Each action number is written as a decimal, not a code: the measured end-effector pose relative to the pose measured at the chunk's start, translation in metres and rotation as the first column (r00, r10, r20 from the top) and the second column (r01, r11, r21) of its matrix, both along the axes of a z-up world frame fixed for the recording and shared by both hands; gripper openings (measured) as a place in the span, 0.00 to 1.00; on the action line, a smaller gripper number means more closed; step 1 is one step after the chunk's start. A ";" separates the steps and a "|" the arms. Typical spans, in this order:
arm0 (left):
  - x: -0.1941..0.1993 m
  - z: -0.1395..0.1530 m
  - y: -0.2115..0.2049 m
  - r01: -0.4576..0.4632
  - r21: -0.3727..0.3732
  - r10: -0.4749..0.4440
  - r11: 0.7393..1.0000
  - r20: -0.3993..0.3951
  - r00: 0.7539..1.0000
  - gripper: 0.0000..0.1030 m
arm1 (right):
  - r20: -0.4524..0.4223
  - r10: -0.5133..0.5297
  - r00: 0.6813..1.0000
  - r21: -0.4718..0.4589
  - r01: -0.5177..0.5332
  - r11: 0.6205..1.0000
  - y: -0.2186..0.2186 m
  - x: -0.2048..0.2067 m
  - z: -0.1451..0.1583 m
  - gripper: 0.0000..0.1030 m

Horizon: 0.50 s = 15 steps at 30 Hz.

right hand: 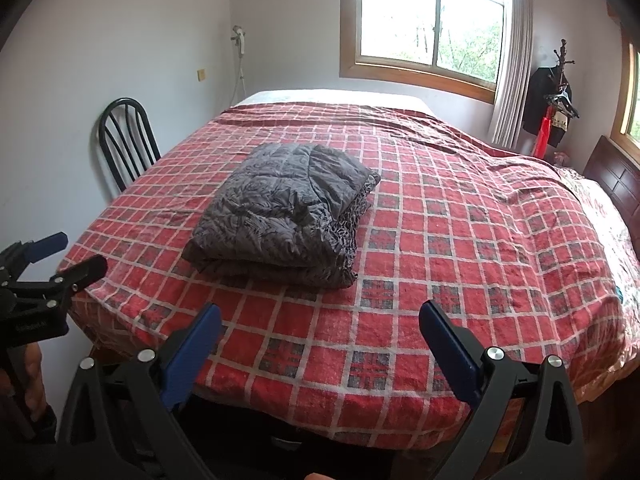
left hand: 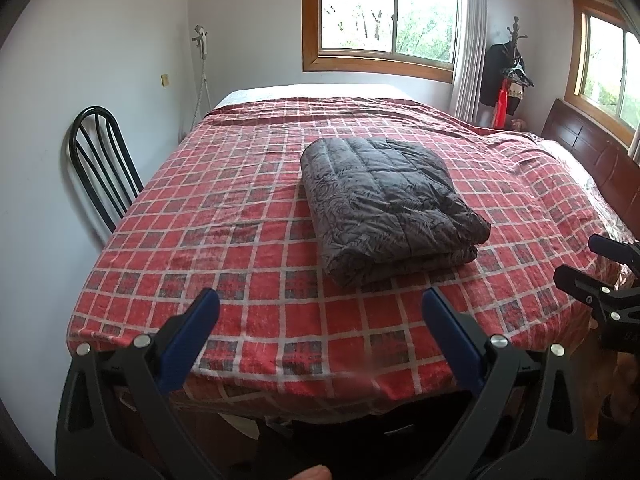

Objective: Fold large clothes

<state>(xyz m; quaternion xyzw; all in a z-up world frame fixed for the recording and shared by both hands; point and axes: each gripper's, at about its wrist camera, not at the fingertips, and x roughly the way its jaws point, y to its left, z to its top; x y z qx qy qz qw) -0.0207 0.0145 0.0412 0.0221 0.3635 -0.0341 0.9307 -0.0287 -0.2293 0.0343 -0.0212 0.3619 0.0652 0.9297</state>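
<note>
A dark grey quilted garment [left hand: 390,204] lies folded into a thick rectangular bundle on the bed's red checked cover [left hand: 240,220]. In the right wrist view the same bundle [right hand: 284,216] sits left of centre on the cover [right hand: 460,240]. My left gripper [left hand: 320,302] hovers over the bed's near edge, open, nothing between its blue pads, a short way from the bundle. My right gripper [right hand: 320,316] is likewise open and empty above the near edge. Each gripper appears at the side of the other's view: the right one [left hand: 592,256] and the left one [right hand: 76,252].
A black metal chair [left hand: 102,160] stands against the left wall beside the bed. A wooden headboard [left hand: 592,152] runs along the right side. A coat rack with hanging clothes [left hand: 506,76] fills the far right corner under a curtain [left hand: 470,40].
</note>
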 end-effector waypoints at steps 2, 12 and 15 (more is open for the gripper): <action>0.000 0.000 0.000 -0.002 0.003 0.002 1.000 -0.002 1.000 0.97 | 0.000 -0.001 1.000 0.000 0.001 1.000 0.000 0.000 0.000 0.96; 0.000 0.001 -0.009 0.013 0.040 -0.014 0.999 0.024 1.000 0.97 | -0.005 0.000 1.000 0.010 0.000 1.000 0.000 0.001 -0.001 0.96; -0.001 0.007 -0.009 0.036 -0.006 -0.036 0.999 0.033 0.999 0.97 | -0.007 0.000 1.000 0.016 0.001 1.000 0.001 0.002 -0.002 0.96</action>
